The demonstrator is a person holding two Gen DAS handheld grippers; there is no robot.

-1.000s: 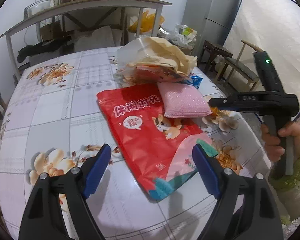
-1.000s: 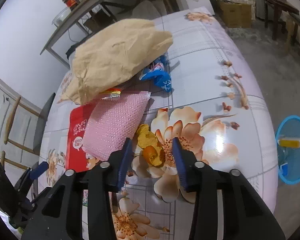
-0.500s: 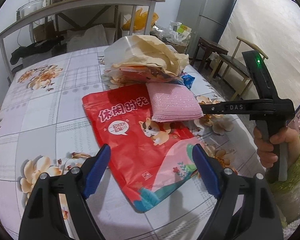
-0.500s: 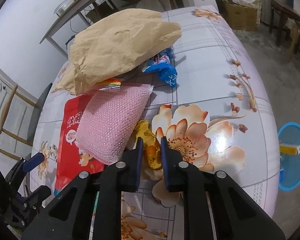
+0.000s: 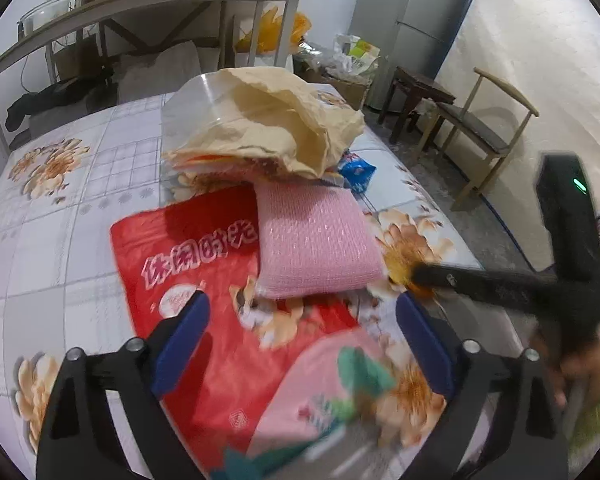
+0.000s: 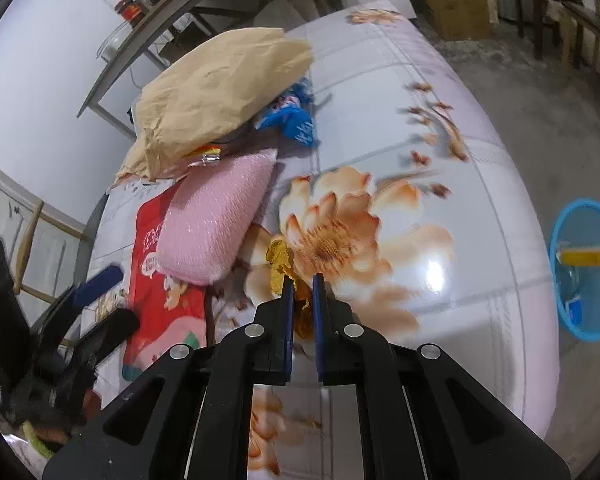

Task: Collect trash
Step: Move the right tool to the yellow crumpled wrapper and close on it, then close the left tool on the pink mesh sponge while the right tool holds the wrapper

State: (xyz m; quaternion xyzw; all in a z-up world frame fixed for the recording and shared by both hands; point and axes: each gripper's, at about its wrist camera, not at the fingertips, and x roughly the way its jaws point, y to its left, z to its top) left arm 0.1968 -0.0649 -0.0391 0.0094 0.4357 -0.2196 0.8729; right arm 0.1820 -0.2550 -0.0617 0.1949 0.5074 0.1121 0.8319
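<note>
My right gripper (image 6: 302, 280) has just been closing, and now its blue pads pinch a crinkly yellow wrapper (image 6: 281, 261). I can see only the top of the wrapper poking out past the pads; the rest is hidden between them. It looks thin and shiny, and it stretches away from me along the fingers. It sits on a big peach flower printed on the table (image 6: 420, 128), just beside a pink bubble pouch (image 6: 216, 216). From my left camera the wrapper (image 5: 400, 264) is a small yellow blur behind the dark arm of the right gripper (image 5: 420, 276).

The pink pouch (image 5: 316, 236) is soft and bumpy and shaped like a pillow. It lies partly on a flat red snack bag (image 5: 204, 292) with white letters and a cartoon animal. The near end of that bag is blurry and I cannot read it.

My left gripper (image 5: 302, 338) has just been opening wider and hangs wide over the red bag with nothing pinched.

Behind the pouch a wrinkled brown paper bag (image 5: 276, 124) covers a heap, so I cannot tell what is under it. A blue wrapper (image 5: 356, 168) peeks out beside it.

On the floor a blue round basket (image 6: 588, 268), cut off at the edge, holds a yellow box.
</note>
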